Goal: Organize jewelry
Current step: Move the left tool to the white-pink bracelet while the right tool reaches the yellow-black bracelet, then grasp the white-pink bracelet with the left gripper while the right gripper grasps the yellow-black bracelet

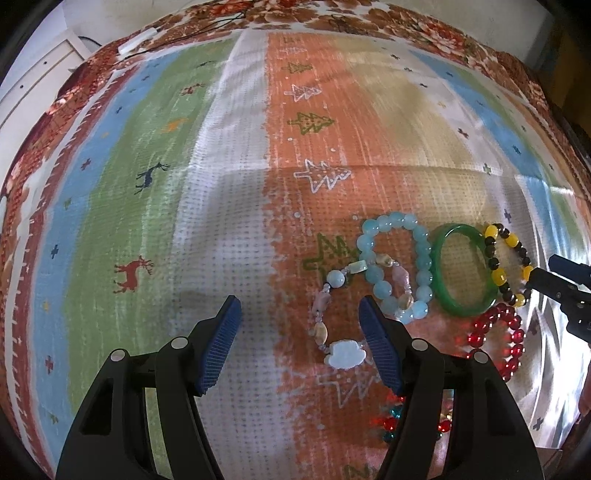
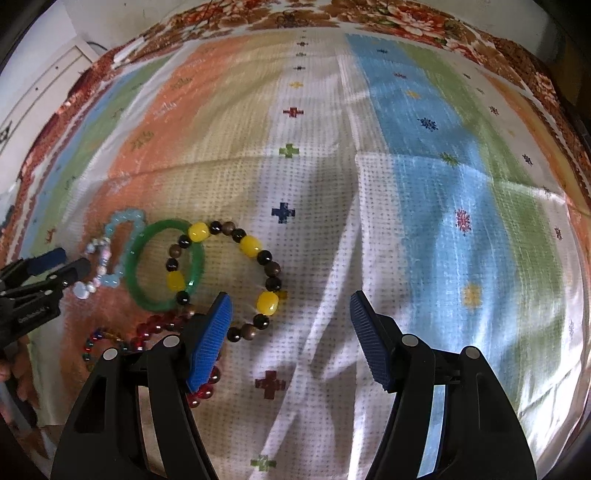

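Observation:
Several bracelets lie clustered on a striped cloth. In the left wrist view I see a light blue bead bracelet point(image 1: 402, 258), a green bangle point(image 1: 439, 273), a yellow and dark bead bracelet point(image 1: 511, 266), a red bead bracelet point(image 1: 513, 339) and a stone charm bracelet point(image 1: 343, 352). My left gripper point(image 1: 299, 343) is open and empty, just left of the charm bracelet. My right gripper point(image 2: 290, 339) is open and empty, beside the yellow and dark bracelet point(image 2: 251, 245). The green bangle point(image 2: 136, 269) and the red bracelet point(image 2: 155, 328) lie to its left.
A multicoloured bead bracelet point(image 1: 388, 424) lies half hidden under my left gripper's right finger. The striped cloth point(image 1: 221, 184) covers a flowered bedspread point(image 1: 369, 14). A white cabinet point(image 1: 33, 74) stands at the far left. The other gripper shows at each view's edge point(image 1: 565, 288).

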Demonstrator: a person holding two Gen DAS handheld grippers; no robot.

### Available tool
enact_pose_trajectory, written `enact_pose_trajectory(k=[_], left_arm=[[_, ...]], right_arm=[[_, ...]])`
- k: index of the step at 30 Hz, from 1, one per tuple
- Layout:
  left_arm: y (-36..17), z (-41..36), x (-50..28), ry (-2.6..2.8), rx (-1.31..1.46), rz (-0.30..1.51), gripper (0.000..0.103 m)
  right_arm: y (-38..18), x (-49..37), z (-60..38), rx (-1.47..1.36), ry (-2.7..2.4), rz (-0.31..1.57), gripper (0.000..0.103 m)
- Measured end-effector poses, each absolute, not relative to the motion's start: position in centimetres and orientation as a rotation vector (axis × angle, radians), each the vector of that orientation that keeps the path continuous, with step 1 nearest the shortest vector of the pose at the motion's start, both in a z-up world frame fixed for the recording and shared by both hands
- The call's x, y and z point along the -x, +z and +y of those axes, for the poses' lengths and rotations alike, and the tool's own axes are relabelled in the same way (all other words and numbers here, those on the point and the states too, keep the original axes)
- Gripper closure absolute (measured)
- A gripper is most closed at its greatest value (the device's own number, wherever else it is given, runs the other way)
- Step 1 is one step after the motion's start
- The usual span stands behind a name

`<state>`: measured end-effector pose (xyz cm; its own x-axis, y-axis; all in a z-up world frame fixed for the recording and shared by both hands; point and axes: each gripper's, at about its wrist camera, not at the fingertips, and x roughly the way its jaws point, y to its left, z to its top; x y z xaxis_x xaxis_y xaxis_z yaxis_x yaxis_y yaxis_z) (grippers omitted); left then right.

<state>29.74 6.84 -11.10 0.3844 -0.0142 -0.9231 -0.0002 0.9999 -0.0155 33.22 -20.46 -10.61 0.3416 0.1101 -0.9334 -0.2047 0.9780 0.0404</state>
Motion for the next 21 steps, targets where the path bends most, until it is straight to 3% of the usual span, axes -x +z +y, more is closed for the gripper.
enact_pose_trajectory(k=[15, 18, 19, 21], left_arm=[[-12.1, 6.2, -30.4, -0.005, -0.073, 1.165, 0.037], [-12.2, 6.0, -30.3, -0.007, -0.082, 1.165, 0.048], [-12.1, 5.8, -30.2, -0.012, -0.088, 1.172, 0.056], [-12.1, 5.5, -30.2, -0.025, -0.093, 1.187, 0.077]], right_arm=[[-11.9, -34.6, -19.8, 0.117, 0.218, 1.216, 0.04], [-12.1, -34.6, -19.8, 0.124, 0.209, 1.222, 0.049], [-12.1, -34.7, -20.0, 0.117, 0.204, 1.23, 0.052], [-12.0, -34.8, -20.3, 0.106, 0.206, 1.24, 0.072]])
